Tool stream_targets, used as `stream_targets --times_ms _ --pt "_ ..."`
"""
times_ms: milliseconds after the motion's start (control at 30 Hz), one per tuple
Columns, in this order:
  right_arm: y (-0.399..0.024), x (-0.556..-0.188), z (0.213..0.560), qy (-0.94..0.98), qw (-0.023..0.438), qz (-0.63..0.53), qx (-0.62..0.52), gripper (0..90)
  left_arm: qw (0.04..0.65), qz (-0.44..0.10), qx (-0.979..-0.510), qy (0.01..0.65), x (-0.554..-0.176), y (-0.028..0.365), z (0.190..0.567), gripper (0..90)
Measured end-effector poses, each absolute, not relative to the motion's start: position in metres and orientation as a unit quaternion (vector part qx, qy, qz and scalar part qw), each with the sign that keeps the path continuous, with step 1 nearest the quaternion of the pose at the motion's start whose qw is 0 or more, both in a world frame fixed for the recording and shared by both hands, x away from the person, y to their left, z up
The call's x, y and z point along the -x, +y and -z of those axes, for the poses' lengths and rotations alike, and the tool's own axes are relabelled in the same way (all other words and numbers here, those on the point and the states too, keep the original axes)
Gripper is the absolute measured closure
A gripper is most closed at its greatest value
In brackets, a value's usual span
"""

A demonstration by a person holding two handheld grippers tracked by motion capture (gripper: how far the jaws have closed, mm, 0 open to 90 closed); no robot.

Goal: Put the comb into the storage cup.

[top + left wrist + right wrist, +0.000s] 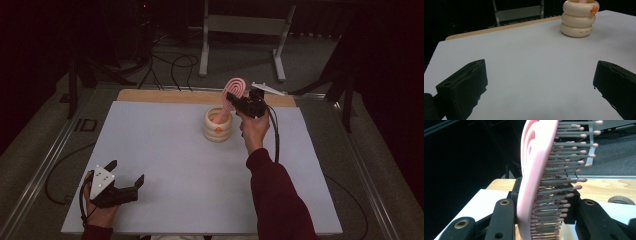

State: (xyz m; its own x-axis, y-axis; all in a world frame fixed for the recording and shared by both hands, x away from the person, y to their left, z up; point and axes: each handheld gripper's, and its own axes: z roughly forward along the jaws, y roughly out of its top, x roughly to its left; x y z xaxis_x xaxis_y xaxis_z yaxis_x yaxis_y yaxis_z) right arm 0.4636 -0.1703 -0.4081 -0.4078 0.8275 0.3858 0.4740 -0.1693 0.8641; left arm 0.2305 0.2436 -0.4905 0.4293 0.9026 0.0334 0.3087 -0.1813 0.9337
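Observation:
A pink hairbrush point(234, 90) stands tilted, its handle down inside a cream ribbed cup point(218, 126) at the back middle of the white tabletop. My right gripper point(241, 104) is shut on the brush just below its head, above the cup's right rim. In the right gripper view the brush point(534, 170) fills the gap between the jaws of that gripper point(546, 203), bristles pointing right. My left gripper point(126, 171) rests open at the front left of the table, nothing between its fingers. The left gripper view shows this gripper point(539, 67) wide open, with the cup point(579, 21) far off at the upper right.
The white tabletop point(165, 150) lies on a wooden board whose edge point(165, 96) shows at the back. A white metal stand point(245, 25) and loose cables point(175, 65) are on the floor behind the table. A black cable point(276, 135) trails from the right gripper.

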Motion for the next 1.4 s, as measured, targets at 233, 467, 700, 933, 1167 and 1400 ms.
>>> stream_targets --times_ms 233,467,700,933,1167,1400 --pt "-0.167 -0.464 0.414 0.628 0.156 -0.555 -0.523 63.8 0.472 -0.314 -0.701 0.432 -0.231 0.244 0.491 0.0" --pt "-0.163 -0.463 0.418 0.631 0.153 -0.553 -0.523 63.9 0.472 -0.315 -0.702 0.432 -0.231 0.244 0.491 0.0" --pt "-0.159 -0.463 0.422 0.634 0.154 -0.549 -0.522 63.8 0.472 -0.315 -0.701 0.432 -0.230 0.244 0.490 0.0" --pt "-0.155 -0.462 0.426 0.637 0.152 -0.546 -0.523 63.8 0.471 -0.315 -0.701 0.432 -0.230 0.244 0.490 0.0" --pt "-0.151 -0.461 0.429 0.640 0.157 -0.541 -0.522 63.8 0.472 -0.316 -0.701 0.432 -0.230 0.245 0.490 0.0" --pt "-0.151 -0.461 0.432 0.638 0.157 -0.542 -0.524 63.8 0.471 -0.316 -0.701 0.432 -0.230 0.245 0.490 0.0"
